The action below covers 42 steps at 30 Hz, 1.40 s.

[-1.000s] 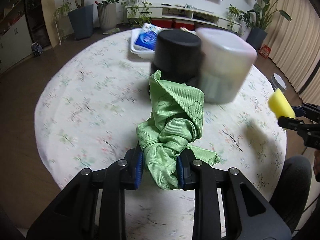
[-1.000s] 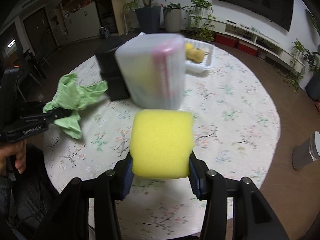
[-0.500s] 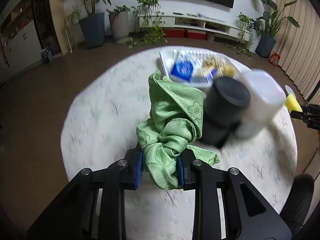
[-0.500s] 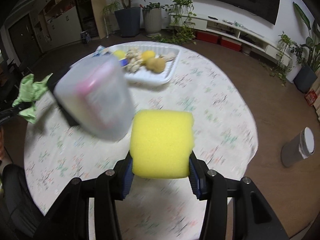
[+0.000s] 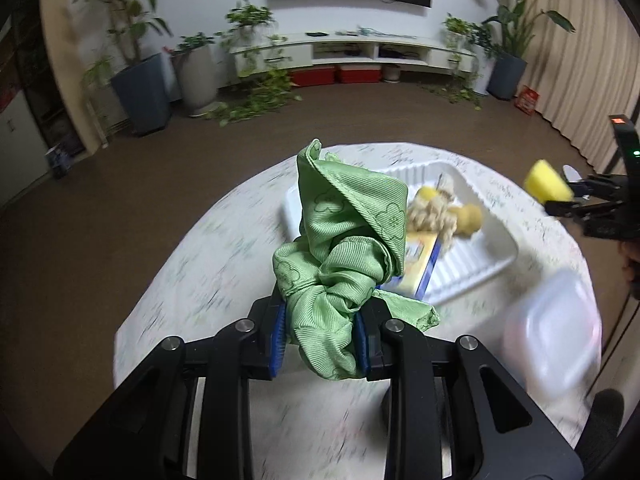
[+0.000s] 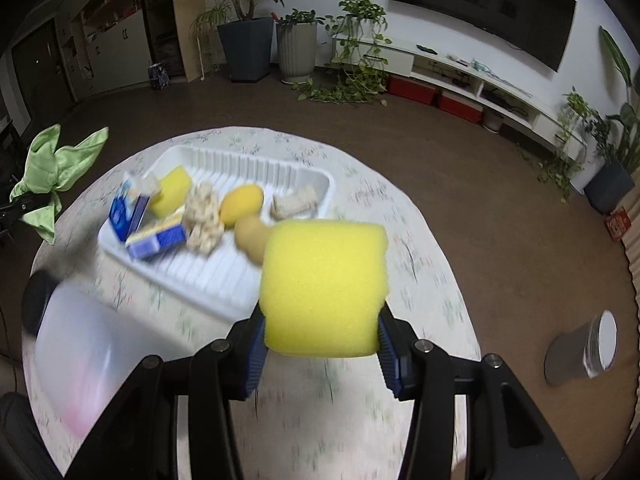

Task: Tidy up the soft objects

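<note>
Left claw (image 5: 320, 330): clamped tight on a bunched green cloth (image 5: 340, 256), pinched at the gathered middle so the loose corners stand up clear of the counter (image 5: 224, 256).
Right claw (image 6: 322, 340): squeezing a yellow sponge (image 6: 324, 286) by its two side faces; the foam bulges a little over the pads, a firm carry grip.
White tray (image 6: 256, 168): sits at the far side of the round counter, already loaded with another yellow sponge, knotted rope pieces, blue-and-white packs and round yellow things.
Reason for the pose: both soft pieces are held aloft over the counter, facing the tray, likely headed into it.
Translucent lidded tub (image 5: 554, 332): near counter edge, blurred.
</note>
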{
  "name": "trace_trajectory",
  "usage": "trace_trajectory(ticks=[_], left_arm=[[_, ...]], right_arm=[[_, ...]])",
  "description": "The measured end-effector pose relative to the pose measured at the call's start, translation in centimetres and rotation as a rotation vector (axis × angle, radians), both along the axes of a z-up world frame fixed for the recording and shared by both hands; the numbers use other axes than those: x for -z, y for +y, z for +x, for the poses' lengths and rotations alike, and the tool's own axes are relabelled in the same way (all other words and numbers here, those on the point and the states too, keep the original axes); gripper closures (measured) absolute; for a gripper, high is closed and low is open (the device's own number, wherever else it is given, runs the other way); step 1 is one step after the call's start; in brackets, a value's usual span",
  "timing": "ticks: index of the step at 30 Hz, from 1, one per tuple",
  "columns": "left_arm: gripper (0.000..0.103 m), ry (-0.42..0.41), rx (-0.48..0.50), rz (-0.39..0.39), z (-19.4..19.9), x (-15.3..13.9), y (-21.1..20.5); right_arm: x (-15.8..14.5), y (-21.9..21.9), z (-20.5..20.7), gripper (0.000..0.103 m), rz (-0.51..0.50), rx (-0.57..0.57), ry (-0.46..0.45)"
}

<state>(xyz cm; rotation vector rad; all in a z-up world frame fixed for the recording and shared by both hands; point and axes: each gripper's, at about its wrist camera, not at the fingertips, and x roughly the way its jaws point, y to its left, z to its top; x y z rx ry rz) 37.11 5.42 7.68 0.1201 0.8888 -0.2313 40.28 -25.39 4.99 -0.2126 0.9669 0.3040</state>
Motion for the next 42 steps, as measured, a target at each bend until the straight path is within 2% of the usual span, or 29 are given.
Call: trace_trajectory(ticks=[6,11,16,24,27,28,30,31,32,36,39,42], left_arm=[[0.078,0.035,0.081,0.012,5.9,0.8,-4.5],[0.078,0.095,0.129,0.058,8.6,3.5,-7.4],[0.078,0.142,0.146,0.067,9.6,5.6,-8.3],[0.074,0.171,0.153,0.069,9.9,6.8,-9.0],[0.068,0.17,0.153,0.064,9.9,6.9,-9.1],[0.063,0.169,0.147,0.06,10.0,6.9,-9.1],[0.046,0.163,0.134,0.045,10.0,6.7,-9.0],[0.032,0.161,0.129,0.041,9.9,6.7,-8.9],[0.029,0.159,0.125,0.037,9.9,6.6,-8.8],[0.026,0.155,0.119,0.033,9.7,6.5,-8.4],[0.02,0.138,0.108,-0.001,9.5,6.0,-7.8],[0.013,0.123,0.099,-0.023,9.2,5.3,-7.3]], right_arm=[[1.4,3.6,5.3,0.053,-0.006,-0.051,0.015],[3.3,5.9,8.5,0.053,-0.02,-0.077,0.038],[5.0,6.5,10.3,0.052,-0.024,-0.088,0.063],[6.9,6.6,10.9,0.052,-0.013,-0.088,0.087],[6.9,6.9,10.9,0.05,-0.021,-0.103,0.091],[6.8,6.9,10.9,0.05,-0.024,-0.105,0.09],[6.7,6.9,10.9,0.048,-0.023,-0.108,0.092],[6.6,6.9,10.9,0.047,-0.024,-0.109,0.091],[6.6,6.9,10.9,0.047,-0.024,-0.109,0.087],[6.7,6.7,10.9,0.043,-0.01,-0.107,0.086],[6.4,6.7,10.8,0.026,0.0,-0.111,0.084],[6.0,6.7,10.2,0.02,0.013,-0.122,0.081]])
